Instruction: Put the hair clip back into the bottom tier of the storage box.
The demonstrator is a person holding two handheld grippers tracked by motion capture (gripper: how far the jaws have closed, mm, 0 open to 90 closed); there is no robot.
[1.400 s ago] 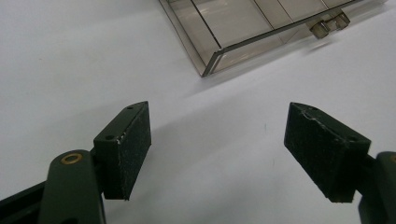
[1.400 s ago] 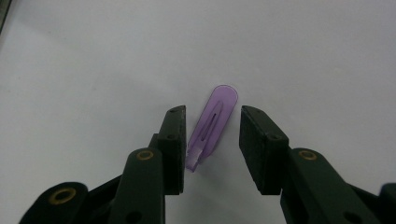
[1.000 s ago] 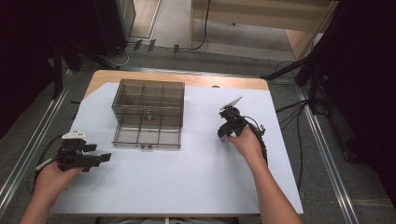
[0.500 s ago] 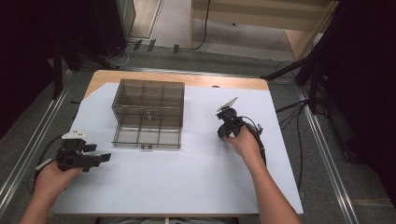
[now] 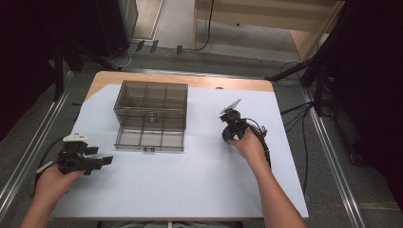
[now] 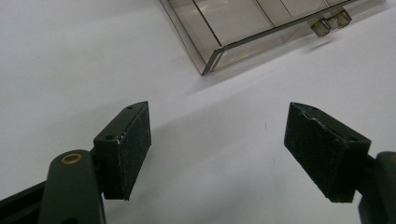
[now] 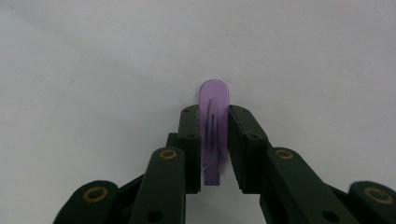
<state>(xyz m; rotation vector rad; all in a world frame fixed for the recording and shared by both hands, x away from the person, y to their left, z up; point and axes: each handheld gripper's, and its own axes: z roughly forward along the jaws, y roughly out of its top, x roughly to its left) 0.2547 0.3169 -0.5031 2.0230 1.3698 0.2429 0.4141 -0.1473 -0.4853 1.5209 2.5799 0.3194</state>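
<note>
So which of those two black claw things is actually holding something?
The right gripper, in the person's right hand: its jaws are shut on a small purple piece. The left gripper, near the clear box, has its jaws wide apart with nothing between.
</note>
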